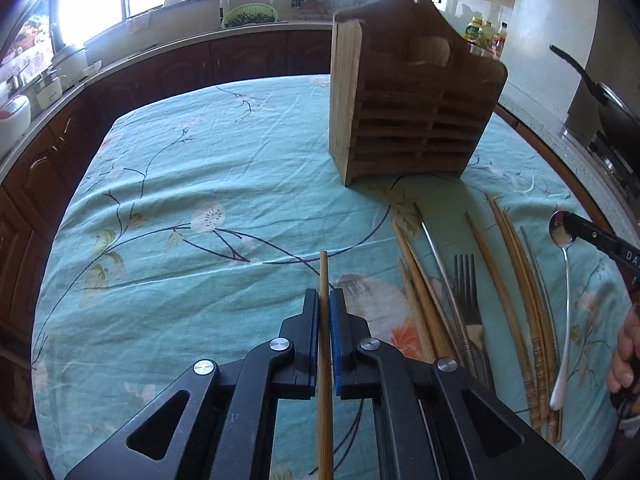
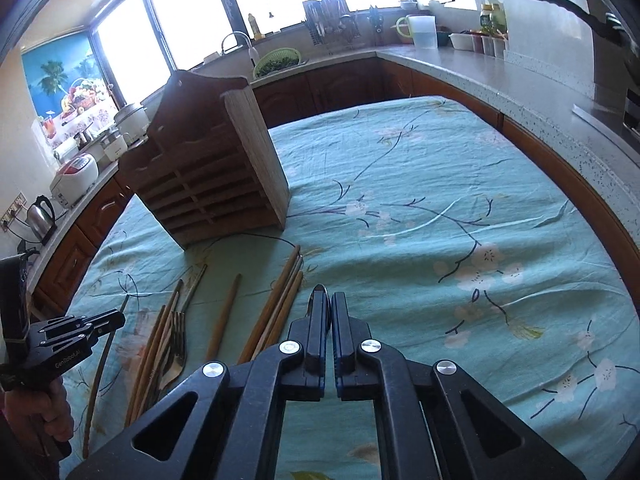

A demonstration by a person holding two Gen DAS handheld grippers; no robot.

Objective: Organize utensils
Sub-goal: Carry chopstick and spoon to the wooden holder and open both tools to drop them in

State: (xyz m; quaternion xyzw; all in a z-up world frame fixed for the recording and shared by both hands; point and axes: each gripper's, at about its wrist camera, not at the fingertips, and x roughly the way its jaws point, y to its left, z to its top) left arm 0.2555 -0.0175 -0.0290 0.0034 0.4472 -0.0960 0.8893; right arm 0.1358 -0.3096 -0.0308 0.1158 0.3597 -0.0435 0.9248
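Observation:
My left gripper [image 1: 324, 300] is shut on a wooden chopstick [image 1: 324, 276] that runs back between its fingers, above the teal cloth. My right gripper [image 2: 330, 300] is shut on a metal spoon [image 2: 320, 290]; in the left wrist view its bowl [image 1: 562, 230] sits at the black fingers and its white-tipped handle hangs down. The wooden utensil holder [image 1: 412, 100] stands upright behind, also in the right wrist view [image 2: 208, 160]. Loose chopsticks [image 1: 516, 272], a fork [image 1: 468, 280] and metal sticks lie on the cloth in front of it.
The table carries a teal flowered tablecloth [image 1: 200, 184]. Dark kitchen cabinets and counters ring it, with a sink, a green basket [image 1: 250, 15], appliances and a pan [image 1: 608, 100]. In the right wrist view the left gripper [image 2: 80, 330] shows at the left edge.

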